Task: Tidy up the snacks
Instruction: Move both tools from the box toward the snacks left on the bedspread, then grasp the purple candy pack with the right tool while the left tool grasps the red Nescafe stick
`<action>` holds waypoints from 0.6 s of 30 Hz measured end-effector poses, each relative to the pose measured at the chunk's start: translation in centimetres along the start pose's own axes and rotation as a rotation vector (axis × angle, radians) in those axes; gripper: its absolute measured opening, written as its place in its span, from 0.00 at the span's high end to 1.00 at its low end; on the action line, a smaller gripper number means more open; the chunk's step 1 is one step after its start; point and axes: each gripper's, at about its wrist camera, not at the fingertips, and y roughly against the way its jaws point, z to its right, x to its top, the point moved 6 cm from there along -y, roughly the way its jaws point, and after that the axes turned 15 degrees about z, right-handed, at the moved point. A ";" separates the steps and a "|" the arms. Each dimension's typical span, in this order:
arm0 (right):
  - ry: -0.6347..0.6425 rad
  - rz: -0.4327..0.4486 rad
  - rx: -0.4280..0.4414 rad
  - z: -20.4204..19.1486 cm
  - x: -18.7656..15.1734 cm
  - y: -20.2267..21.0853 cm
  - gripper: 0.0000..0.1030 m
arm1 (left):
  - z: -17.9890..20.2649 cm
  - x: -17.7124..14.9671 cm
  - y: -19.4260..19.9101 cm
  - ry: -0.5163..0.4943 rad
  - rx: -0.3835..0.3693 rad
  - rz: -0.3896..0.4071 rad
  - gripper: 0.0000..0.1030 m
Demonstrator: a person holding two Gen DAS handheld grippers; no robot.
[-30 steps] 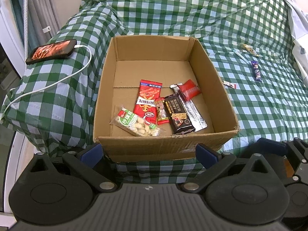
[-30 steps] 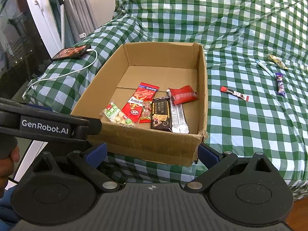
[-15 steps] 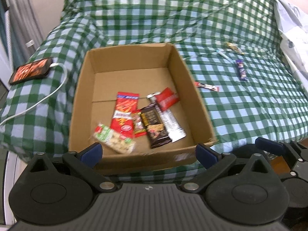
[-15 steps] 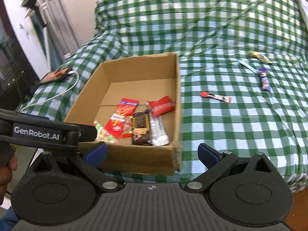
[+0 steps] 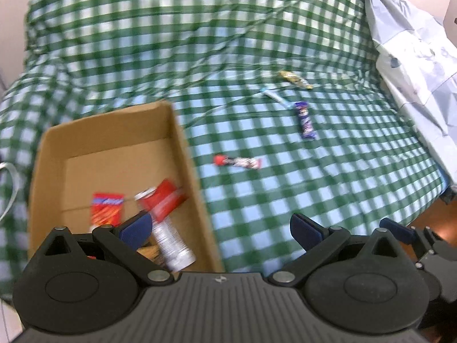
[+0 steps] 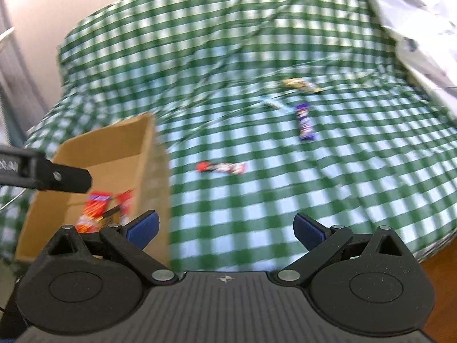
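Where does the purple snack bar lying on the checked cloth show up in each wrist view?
Left wrist: purple snack bar right of centre, upper half, lying loose on the cloth.
Right wrist: same bar right of centre, blurred.
Shared landmark: the red-and-white bar lies below-left of it in both.

Open cloth (image 5: 285, 200) right of box (image 5: 182, 154)

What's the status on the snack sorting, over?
Left gripper open, empty. Right gripper open, empty. Four snacks loose on the checked cloth, nearest the red-tipped bar; others already in the cardboard box. Path to it clear.
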 end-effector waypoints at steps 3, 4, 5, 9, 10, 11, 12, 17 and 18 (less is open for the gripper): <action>-0.001 0.020 -0.046 3.2 1.3 -2.1 0.03 | 1.9 1.8 -4.1 0.041 -0.001 -0.018 0.00; -0.002 0.024 -0.055 4.1 1.7 -2.9 0.03 | 2.5 2.3 -6.0 0.058 0.011 -0.032 0.00; -0.001 0.029 -0.067 5.2 2.1 -3.9 0.03 | 2.8 2.6 -7.6 0.072 0.017 -0.042 0.00; -0.007 0.046 -0.110 9.0 3.7 -8.9 0.02 | 4.4 3.2 -15.6 0.141 0.052 -0.154 0.00; -0.011 0.047 -0.118 9.9 4.0 -10.5 0.02 | 4.5 3.1 -17.3 0.160 0.063 -0.169 0.00; -0.014 0.048 -0.125 10.9 4.2 -12.2 0.02 | 4.4 2.9 -19.2 0.178 0.093 -0.188 0.00; -0.015 0.041 -0.139 11.7 4.3 -13.7 0.02 | 4.1 2.6 -20.8 0.200 0.122 -0.206 0.00; -0.030 -0.022 -0.194 15.6 3.7 -22.1 0.02 | 2.6 0.9 -28.3 0.334 0.208 -0.312 0.00; -0.029 -0.027 -0.196 16.2 3.6 -23.6 0.02 | 2.1 0.7 -29.4 0.348 0.227 -0.326 0.00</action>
